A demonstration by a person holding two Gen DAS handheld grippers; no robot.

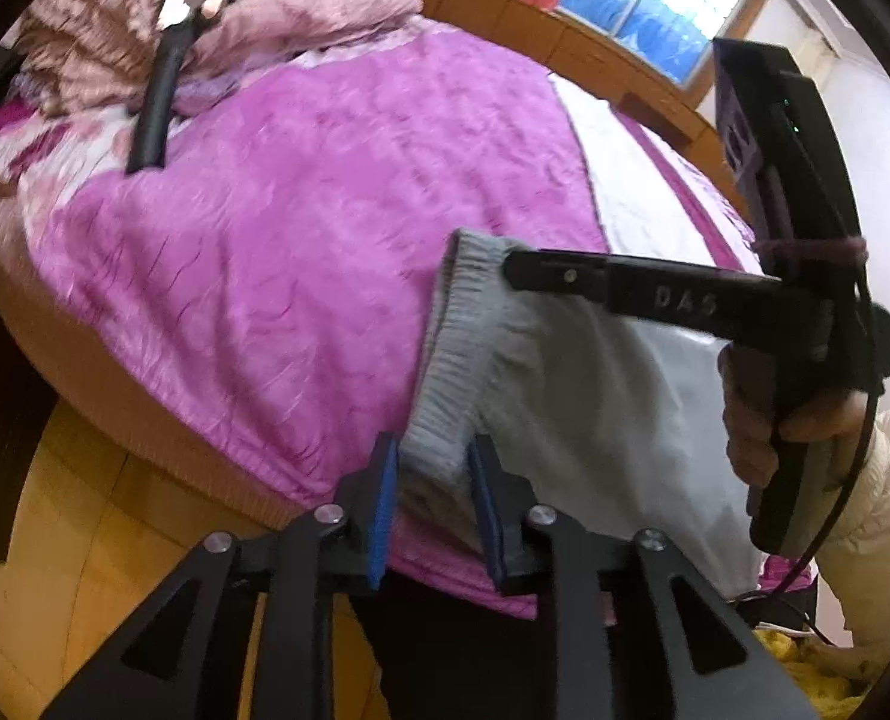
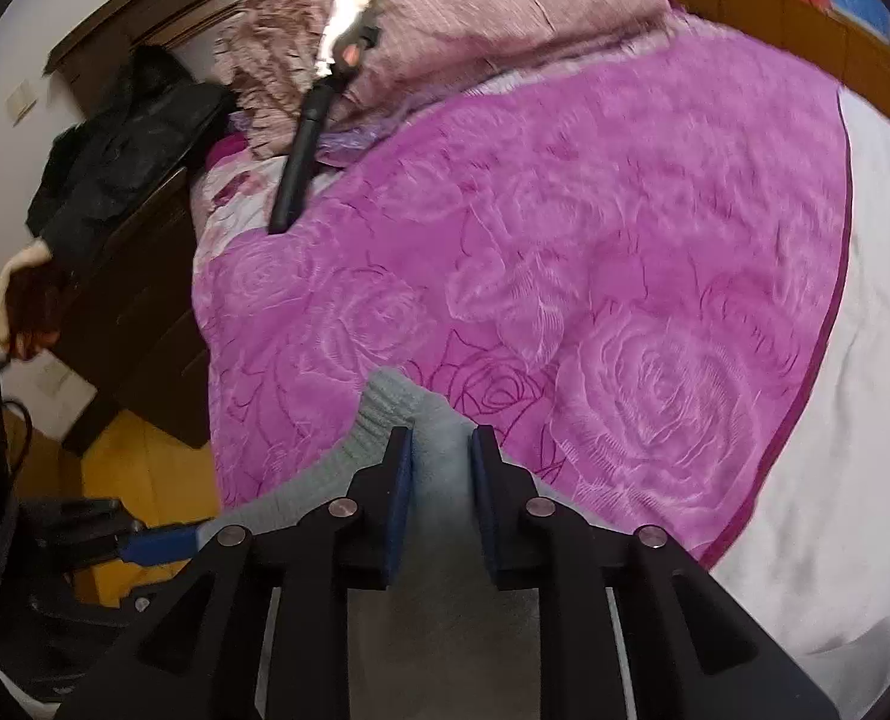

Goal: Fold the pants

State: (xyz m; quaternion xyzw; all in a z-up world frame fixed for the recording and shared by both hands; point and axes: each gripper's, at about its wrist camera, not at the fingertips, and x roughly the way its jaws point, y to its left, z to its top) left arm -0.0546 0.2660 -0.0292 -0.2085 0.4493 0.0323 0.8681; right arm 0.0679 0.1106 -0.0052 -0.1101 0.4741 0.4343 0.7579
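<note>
- The left gripper [image 1: 432,480] holds the ribbed waistband of the grey pants [image 1: 571,396] between its blue pads; the cloth below the pads is hidden by the gripper's frame.
- The right gripper [image 2: 442,474] is clamped narrowly on another part of the same waistband; the pants [image 2: 385,414] below it drop out of sight.
- In the left view, a hand [image 1: 763,420] grasps the right gripper's handle, its sleeve cut off at the edge.
- The pants hang at the near edge of the bed, over the pink rose-patterned blanket [image 2: 565,252].
- Far left, a black-handled tool [image 2: 307,144] leans on the pillows [image 2: 475,18]; its bright tip is blurred.
</note>
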